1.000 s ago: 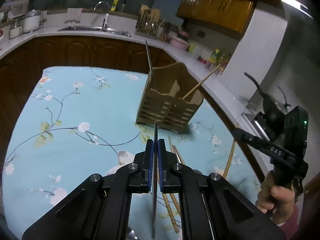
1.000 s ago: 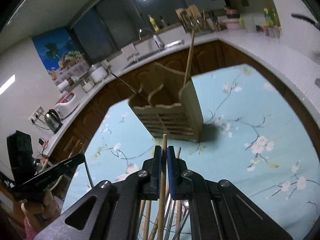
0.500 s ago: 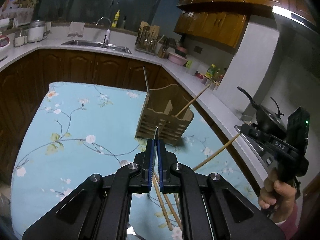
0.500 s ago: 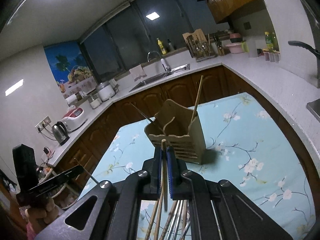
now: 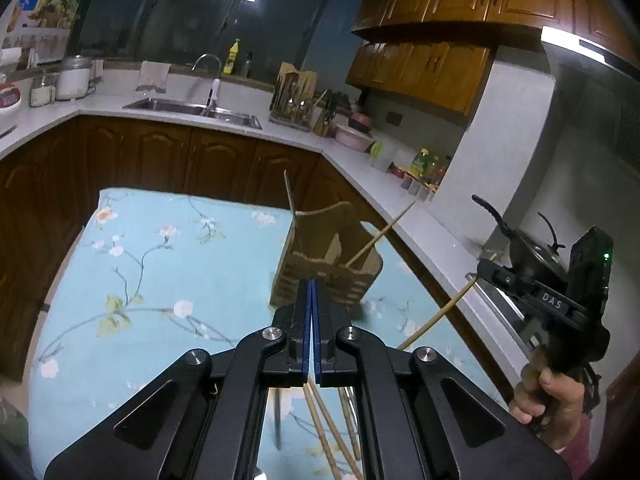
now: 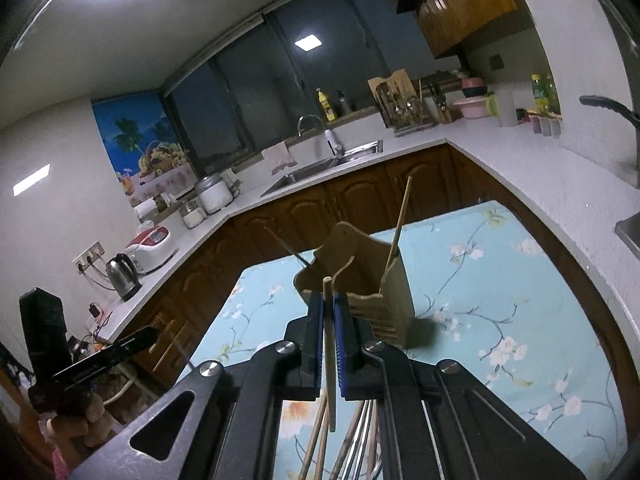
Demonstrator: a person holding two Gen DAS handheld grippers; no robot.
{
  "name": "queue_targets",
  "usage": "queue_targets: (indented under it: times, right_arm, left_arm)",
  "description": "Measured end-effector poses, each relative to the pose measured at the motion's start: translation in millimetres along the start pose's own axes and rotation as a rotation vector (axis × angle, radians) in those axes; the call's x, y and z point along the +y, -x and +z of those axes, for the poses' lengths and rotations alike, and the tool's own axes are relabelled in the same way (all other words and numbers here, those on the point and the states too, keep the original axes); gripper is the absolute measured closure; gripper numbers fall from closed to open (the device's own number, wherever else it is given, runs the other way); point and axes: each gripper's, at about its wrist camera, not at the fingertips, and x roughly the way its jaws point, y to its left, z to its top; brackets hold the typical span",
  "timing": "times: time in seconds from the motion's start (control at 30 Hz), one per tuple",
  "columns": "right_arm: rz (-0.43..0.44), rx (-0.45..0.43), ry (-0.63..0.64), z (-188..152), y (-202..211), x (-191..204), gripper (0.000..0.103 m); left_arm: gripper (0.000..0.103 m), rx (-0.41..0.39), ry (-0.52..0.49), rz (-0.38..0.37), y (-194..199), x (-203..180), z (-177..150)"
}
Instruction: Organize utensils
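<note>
A wooden utensil holder (image 5: 326,258) stands on the floral tablecloth (image 5: 160,280), with a wooden chopstick (image 5: 380,236) and a thin metal utensil (image 5: 290,196) standing in it. My left gripper (image 5: 312,286) is shut on a thin metal utensil (image 5: 277,420) that hangs below the jaws. My right gripper (image 6: 329,300) is shut on a wooden chopstick (image 6: 329,352), held high over the table; it also shows in the left wrist view (image 5: 440,312). The holder shows in the right wrist view (image 6: 360,284). Loose chopsticks and metal utensils (image 6: 348,448) lie on the cloth below.
A white counter (image 5: 420,224) with a sink (image 5: 192,108), a utensil rack (image 5: 294,98), bottles and a black pan (image 5: 528,248) wraps around the table. A kettle (image 6: 122,276) and a rice cooker (image 6: 214,194) stand on the counter.
Both grippers have risen well above the table with their utensils; the holder looks smaller and farther. The right gripper's chopstick now points steeply up.
</note>
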Motion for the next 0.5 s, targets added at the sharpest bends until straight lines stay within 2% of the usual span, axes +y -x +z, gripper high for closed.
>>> queue_targets:
  times: [0.23,0.4,0.47,0.5]
  right_arm:
    - [-0.001,-0.014,0.022,12.5,-6.2,2.0,0.098]
    - [0.005,-0.011,-0.001,10.0,-6.2,-2.2,0.098]
    - [0.01,-0.007,-0.015,8.8,-5.9,-6.5,0.098]
    - [0.013,-0.01,-0.02,8.4,-4.0,-7.1,0.098]
  left_arm:
    - [0.103,-0.016,-0.006,0.029,-7.8,4.1,13.5]
    - [0.103,0.087,0.056,0.067,-40.1,30.3,-0.8]
    - [0.097,0.156,0.078,0.106,-64.0,42.4,-12.8]
    - [0.091,0.178,0.083,0.127,-74.3,47.7,-18.4]
